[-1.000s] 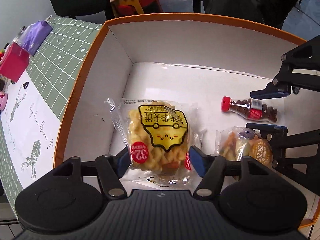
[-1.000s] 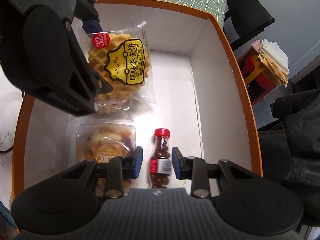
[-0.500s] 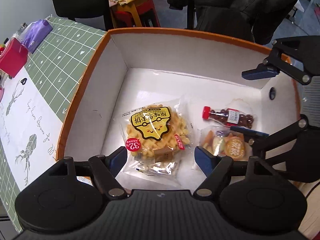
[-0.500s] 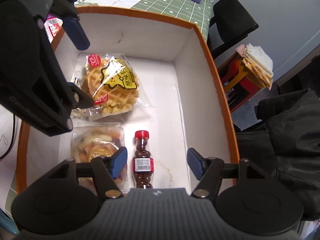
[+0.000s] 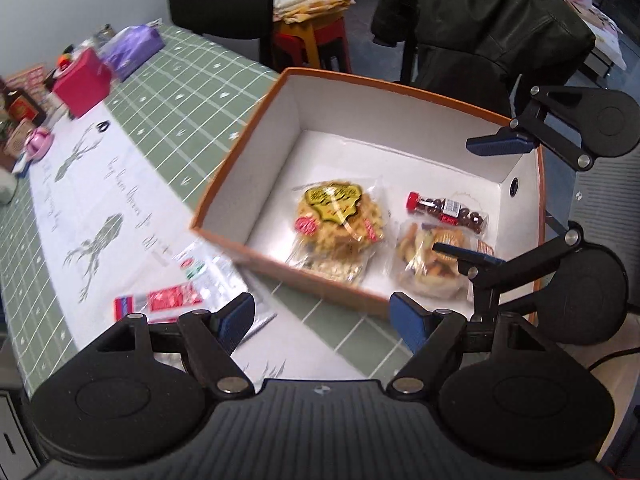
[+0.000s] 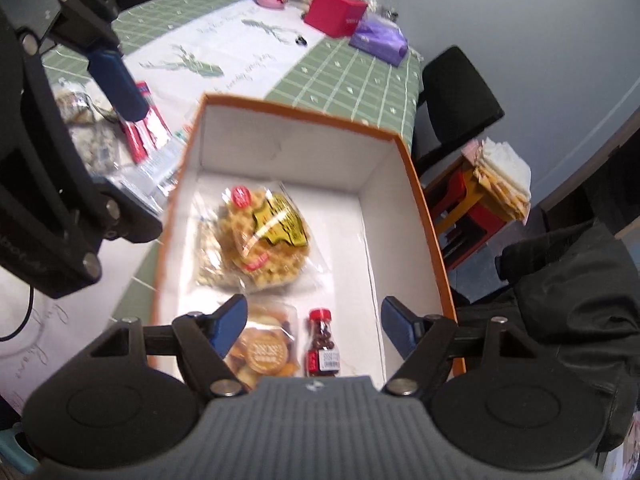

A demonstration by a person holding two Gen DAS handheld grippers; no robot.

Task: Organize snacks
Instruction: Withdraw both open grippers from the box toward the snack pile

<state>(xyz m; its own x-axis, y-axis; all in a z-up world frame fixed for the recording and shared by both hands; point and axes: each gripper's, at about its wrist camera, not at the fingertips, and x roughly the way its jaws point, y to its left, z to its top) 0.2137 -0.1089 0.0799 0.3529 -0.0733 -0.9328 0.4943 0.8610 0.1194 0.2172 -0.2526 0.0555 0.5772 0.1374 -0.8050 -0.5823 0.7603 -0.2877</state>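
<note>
An orange box with white inside point(image 5: 256, 112) point(image 6: 430, 216) stands on the table. In it lie a waffle packet point(image 5: 338, 222) point(image 6: 266, 234), a small red-capped bottle of chocolate balls point(image 5: 446, 210) point(image 6: 322, 344) and a bag of mixed snacks point(image 5: 430, 258) point(image 6: 262, 350). My left gripper point(image 5: 322, 318) is open and empty, above the table just outside the box's near wall. My right gripper point(image 6: 312, 322) is open and empty, high over the box's end above the bottle. Each gripper shows in the other's view.
Loose snack packets point(image 5: 168, 298) point(image 6: 142, 132) lie on the green tablecloth left of the box. A red box point(image 5: 82, 80), a purple pack point(image 5: 132, 46) and bottles stand at the far end. Black chairs point(image 5: 220, 0), a stool with cloths and a dark jacket lie beyond the table.
My left gripper let go of the waffle packet, which now lies in the box, and pulled back out. My right gripper opened, released the bottle and rose away.
</note>
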